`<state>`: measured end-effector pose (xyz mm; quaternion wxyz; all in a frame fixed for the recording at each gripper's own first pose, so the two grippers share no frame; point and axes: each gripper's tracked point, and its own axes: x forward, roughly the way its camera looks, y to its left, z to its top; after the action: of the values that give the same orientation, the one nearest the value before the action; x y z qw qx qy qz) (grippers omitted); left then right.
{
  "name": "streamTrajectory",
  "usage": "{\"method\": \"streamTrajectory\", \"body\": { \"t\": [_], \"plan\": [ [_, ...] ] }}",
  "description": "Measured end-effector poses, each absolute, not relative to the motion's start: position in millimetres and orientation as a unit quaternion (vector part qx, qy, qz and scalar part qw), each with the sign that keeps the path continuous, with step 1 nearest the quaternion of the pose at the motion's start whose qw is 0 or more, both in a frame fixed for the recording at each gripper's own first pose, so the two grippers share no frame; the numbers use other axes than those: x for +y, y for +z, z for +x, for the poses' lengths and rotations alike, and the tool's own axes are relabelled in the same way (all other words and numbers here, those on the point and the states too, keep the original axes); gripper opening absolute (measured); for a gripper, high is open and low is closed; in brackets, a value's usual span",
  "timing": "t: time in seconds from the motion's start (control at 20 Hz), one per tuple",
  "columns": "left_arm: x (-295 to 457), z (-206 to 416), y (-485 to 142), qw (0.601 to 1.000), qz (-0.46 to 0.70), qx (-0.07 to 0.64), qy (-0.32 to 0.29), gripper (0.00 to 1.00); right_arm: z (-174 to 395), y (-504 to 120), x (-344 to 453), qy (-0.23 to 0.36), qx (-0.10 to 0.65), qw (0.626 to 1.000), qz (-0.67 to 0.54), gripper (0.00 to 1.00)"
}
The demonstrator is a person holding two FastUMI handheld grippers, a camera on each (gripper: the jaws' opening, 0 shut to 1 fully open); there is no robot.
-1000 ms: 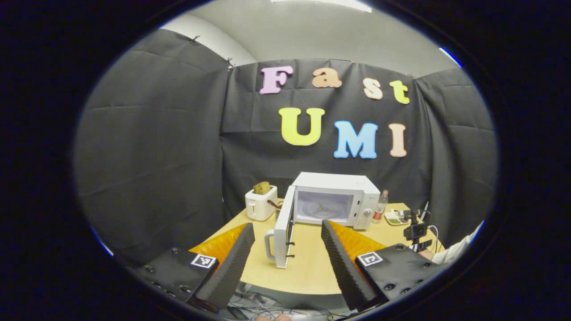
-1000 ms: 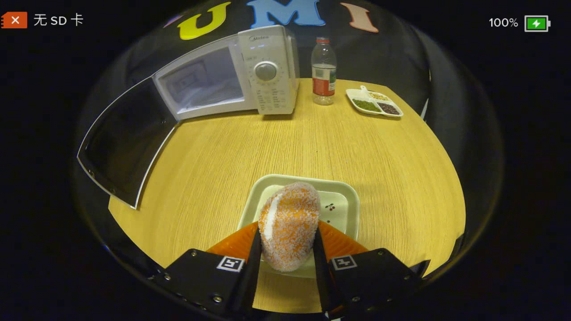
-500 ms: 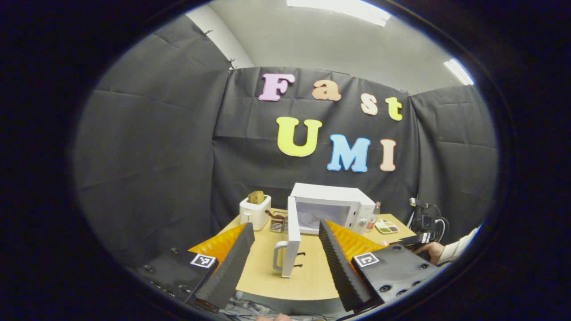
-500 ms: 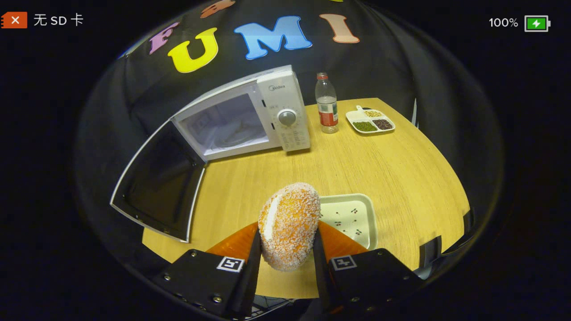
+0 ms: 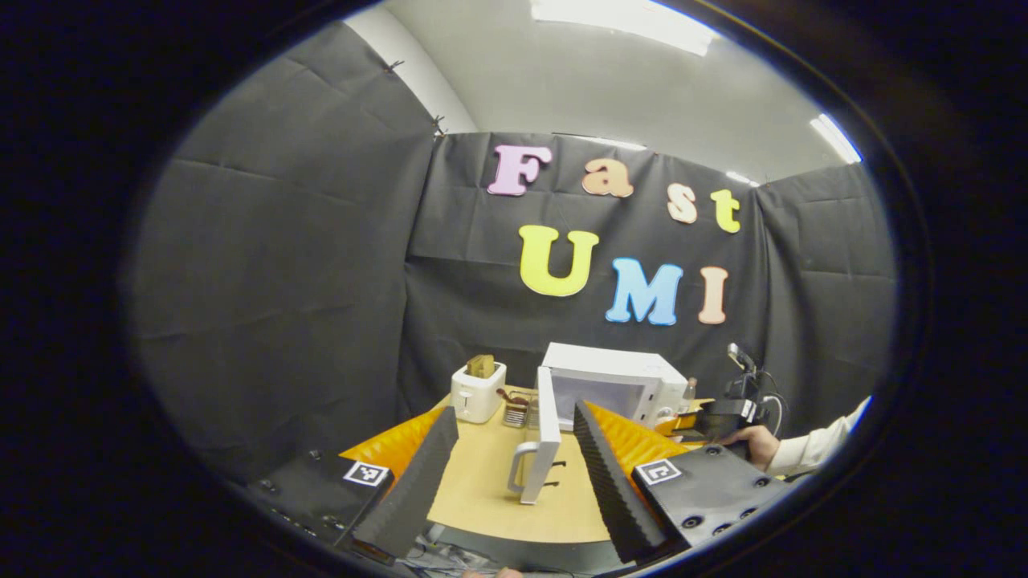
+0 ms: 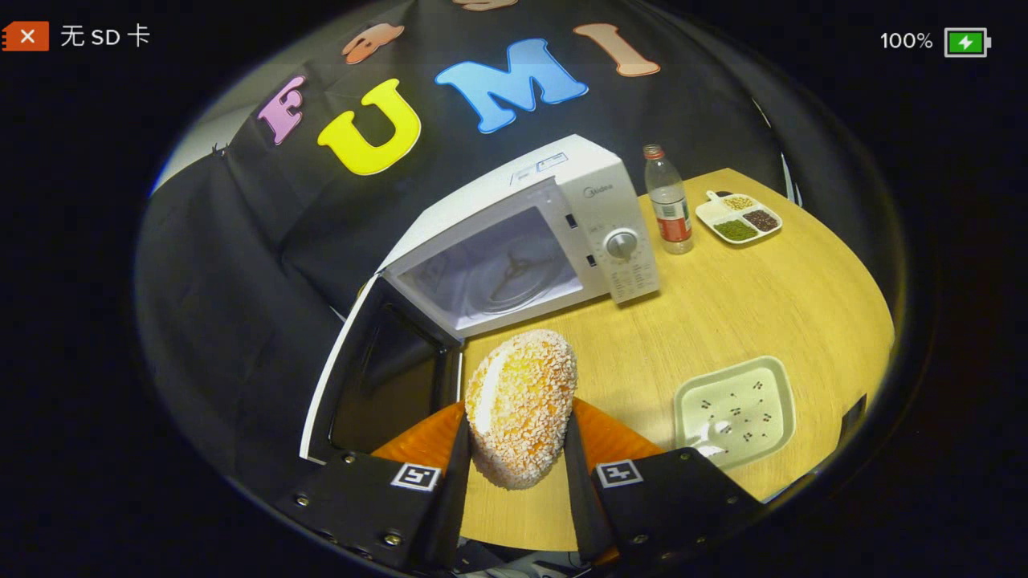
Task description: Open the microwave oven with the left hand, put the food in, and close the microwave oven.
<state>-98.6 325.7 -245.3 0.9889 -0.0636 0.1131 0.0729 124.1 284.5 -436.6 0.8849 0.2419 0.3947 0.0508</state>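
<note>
Left gripper view looks level from afar, right gripper view down closer; both share the microwave (image 5: 614, 385) (image 6: 554, 233).

White microwave (image 6: 562, 233) open; crumb-coated bread (image 6: 520, 405) upright before it

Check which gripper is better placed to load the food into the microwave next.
Right. The right gripper is shut on the food, lifted off the plate, facing the open microwave cavity. The left gripper is open and empty, back near the door.
</note>
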Motion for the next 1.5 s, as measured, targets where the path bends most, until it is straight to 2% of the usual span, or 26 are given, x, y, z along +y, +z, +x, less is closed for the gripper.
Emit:
{"method": "streamTrajectory", "body": {
  "t": [0.05,0.35,0.65,0.9,1.15,1.3,1.35,1.5],
  "plan": [
    [324.9,-99.9,-246.8,0.988,-0.061,0.117,0.075,0.94,132.8,-437.7,291.7,0.054,0.394,0.884,0.247,0.56],
    [321.2,-89.5,-256.2,0.983,-0.051,0.150,0.095,0.94,198.6,-454.8,320.5,0.059,0.382,0.883,0.264,0.56],
    [305.5,-46.6,-285.3,0.969,-0.061,0.202,0.129,0.94,269.4,-499.7,329.5,0.037,0.362,0.883,0.297,0.55],
    [307.7,-33.8,-307.2,0.957,-0.044,0.245,0.151,0.96,319.0,-538.2,327.1,-0.008,0.339,0.890,0.306,0.55],
    [300.4,-26.1,-317.9,0.950,-0.050,0.263,0.159,0.94,348.8,-555.7,337.1,-0.009,0.314,0.901,0.300,0.56],
    [301.3,-21.6,-325.0,0.947,-0.047,0.273,0.163,0.96,369.6,-561.0,335.5,-0.033,0.291,0.905,0.307,0.55],
    [302.1,-22.5,-325.4,0.946,-0.047,0.275,0.165,0.96,377.4,-564.7,336.2,-0.039,0.288,0.904,0.313,0.59],
    [307.3,-27.2,-331.7,0.941,-0.046,0.285,0.176,0.97,399.3,-572.3,328.2,-0.076,0.267,0.911,0.305,0.60]
  ]
}}
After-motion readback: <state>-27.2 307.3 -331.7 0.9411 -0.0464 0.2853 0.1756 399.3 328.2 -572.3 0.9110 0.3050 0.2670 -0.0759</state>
